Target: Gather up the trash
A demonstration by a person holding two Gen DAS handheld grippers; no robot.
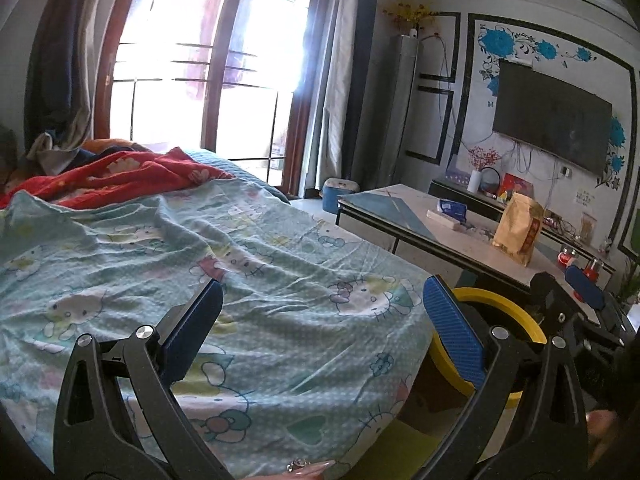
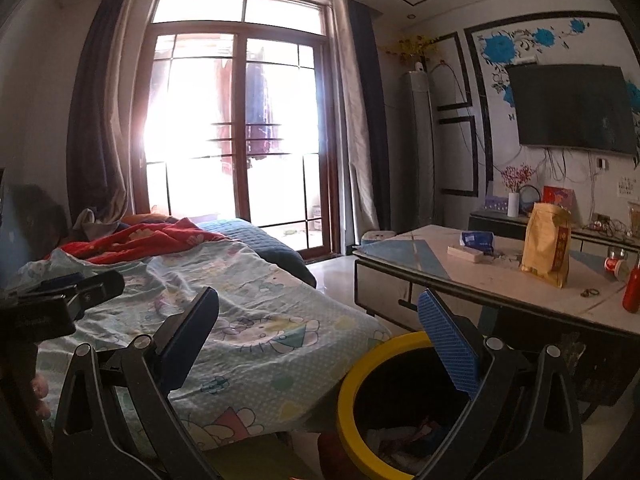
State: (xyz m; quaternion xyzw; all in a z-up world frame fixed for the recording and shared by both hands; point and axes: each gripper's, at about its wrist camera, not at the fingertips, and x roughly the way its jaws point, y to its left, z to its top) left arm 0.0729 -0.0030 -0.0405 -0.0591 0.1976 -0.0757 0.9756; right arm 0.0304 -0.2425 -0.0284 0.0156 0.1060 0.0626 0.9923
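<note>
A yellow-rimmed trash bin (image 2: 360,380) stands on the floor between the bed and the coffee table, with crumpled waste (image 2: 404,436) inside; its rim also shows in the left wrist view (image 1: 516,312). My left gripper (image 1: 324,328) is open and empty above the bed's near corner. My right gripper (image 2: 320,336) is open and empty, just above and behind the bin. The right gripper also shows in the left wrist view (image 1: 576,292), and the left gripper in the right wrist view (image 2: 64,296).
A bed with a light blue cartoon sheet (image 1: 240,264) and red blanket (image 1: 120,176) fills the left. A coffee table (image 2: 480,280) holds a tan paper bag (image 2: 546,244), blue tissue pack (image 2: 476,240), white box (image 2: 466,254), red bottle (image 2: 632,288) and tipped can (image 2: 614,266).
</note>
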